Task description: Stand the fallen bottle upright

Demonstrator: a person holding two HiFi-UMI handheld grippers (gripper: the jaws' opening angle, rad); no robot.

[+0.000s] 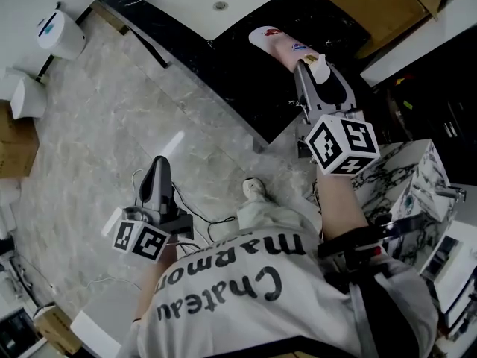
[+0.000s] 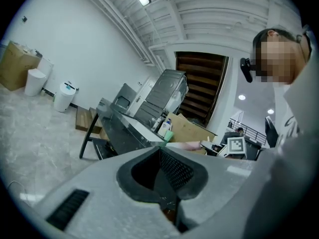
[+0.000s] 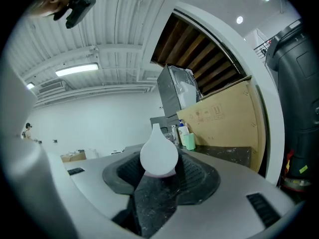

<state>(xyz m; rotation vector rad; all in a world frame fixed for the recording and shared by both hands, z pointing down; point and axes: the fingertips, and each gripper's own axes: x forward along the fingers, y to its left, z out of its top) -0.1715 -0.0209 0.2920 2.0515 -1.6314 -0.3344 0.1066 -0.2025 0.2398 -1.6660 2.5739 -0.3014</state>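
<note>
Head view shows the black counter (image 1: 216, 80) running across the top of the picture, with a white sink basin (image 1: 201, 2) set into it. The pink-and-white bottle (image 1: 282, 45) lies on its side between the basin and the counter's front edge. Its base points toward the back of the counter and its cap end toward the person. Whether the base rests on the counter I cannot tell.

The right gripper (image 1: 317, 69) is clamped on that cap end. In the right gripper view the white, teardrop-shaped cap (image 3: 158, 156) sits pinched between the two dark pads. The left gripper (image 1: 158, 171) hangs over the floor, well apart from the counter, jaws together and nothing between them.

The step in hand looks like the tip-up. To do it well, I would swing the cap end up in an arc around the base, leaving the base planted on the counter as the pivot. The cap is smooth and narrow, so the bottle could twist in the pads. A slow lift helps, and the pads should let go only once the base sits flat, back from the front edge.
</note>
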